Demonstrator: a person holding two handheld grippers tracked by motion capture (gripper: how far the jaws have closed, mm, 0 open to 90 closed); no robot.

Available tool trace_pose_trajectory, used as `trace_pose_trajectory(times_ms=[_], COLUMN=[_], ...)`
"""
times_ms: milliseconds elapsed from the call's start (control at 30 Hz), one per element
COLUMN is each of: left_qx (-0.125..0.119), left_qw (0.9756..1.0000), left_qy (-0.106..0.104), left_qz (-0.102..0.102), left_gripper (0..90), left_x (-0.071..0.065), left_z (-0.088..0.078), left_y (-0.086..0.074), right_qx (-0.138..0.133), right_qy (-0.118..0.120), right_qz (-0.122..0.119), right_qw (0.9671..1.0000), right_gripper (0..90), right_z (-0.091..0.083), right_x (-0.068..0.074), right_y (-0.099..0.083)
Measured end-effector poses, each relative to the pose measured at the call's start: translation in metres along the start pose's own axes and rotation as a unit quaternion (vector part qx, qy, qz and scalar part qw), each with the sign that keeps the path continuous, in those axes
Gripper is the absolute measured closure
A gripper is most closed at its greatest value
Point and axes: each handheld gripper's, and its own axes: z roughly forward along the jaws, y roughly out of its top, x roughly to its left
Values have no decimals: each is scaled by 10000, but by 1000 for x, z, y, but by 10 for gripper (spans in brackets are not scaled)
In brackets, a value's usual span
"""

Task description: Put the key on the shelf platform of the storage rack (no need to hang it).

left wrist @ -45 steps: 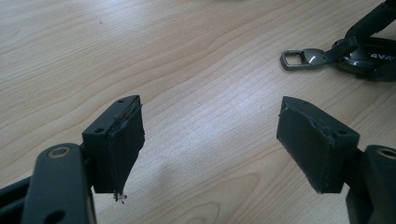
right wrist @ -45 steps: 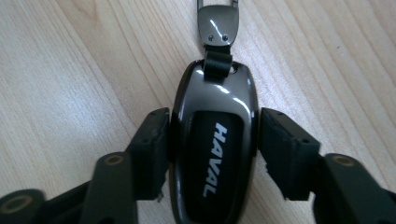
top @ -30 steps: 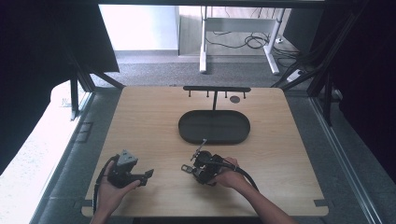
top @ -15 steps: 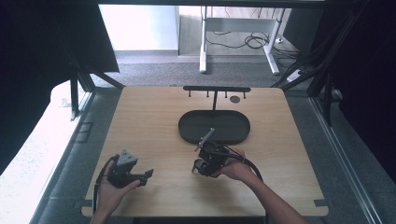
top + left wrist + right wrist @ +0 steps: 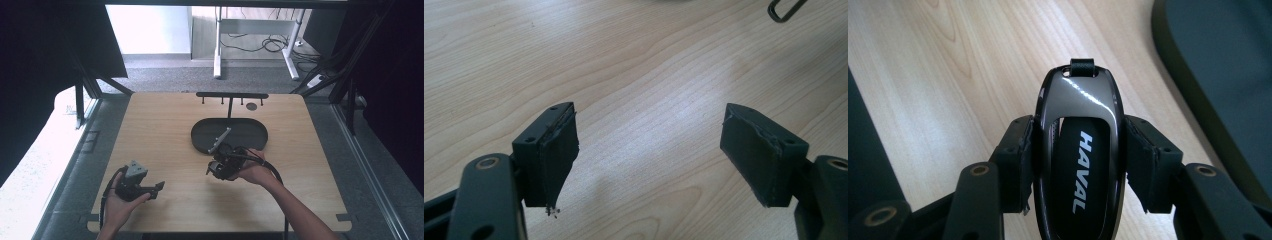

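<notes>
My right gripper [image 5: 1078, 160] is shut on a glossy black key fob [image 5: 1075, 150] marked HAVAL, whose small strap loop points away from me. The jaws press on its two sides and hold it a little above the wood. In the high view this right gripper [image 5: 220, 167] sits just in front of the black oval tray [image 5: 250, 132], held in a hand. My left gripper [image 5: 156, 187] rests near the table's front left, held in the other hand. Its fingers [image 5: 549, 150] stand wide open over bare wood, with nothing between them.
The tray's rim [image 5: 1168, 75] lies close on the right in the right gripper view. A black rack with hooks [image 5: 231, 95] stands behind the tray, with a small dark disc [image 5: 251, 106] beside its post. A dark metal loop [image 5: 786, 9] lies far ahead of the left gripper.
The right gripper has moved a little away from the person toward the tray and turned, with the key fob in it. The left gripper has stayed put.
</notes>
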Motion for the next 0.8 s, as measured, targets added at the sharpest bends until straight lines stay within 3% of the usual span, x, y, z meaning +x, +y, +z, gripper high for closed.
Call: trace_pose_trajectory(times_ms=[333, 800], left_qx=[0, 5], left_qw=[10000, 10000], left_qy=[5, 33], left_qz=[-3, -83], left_gripper=[235, 234], left_x=[3, 5], left_z=[-1, 0], left_y=[0, -2], right_qx=[-140, -170], right_qy=[-139, -231], right_qz=[67, 157], right_qw=[9998, 9995], right_gripper=[499, 499], right_z=[-13, -10], right_x=[-17, -39], right_y=[6, 9])
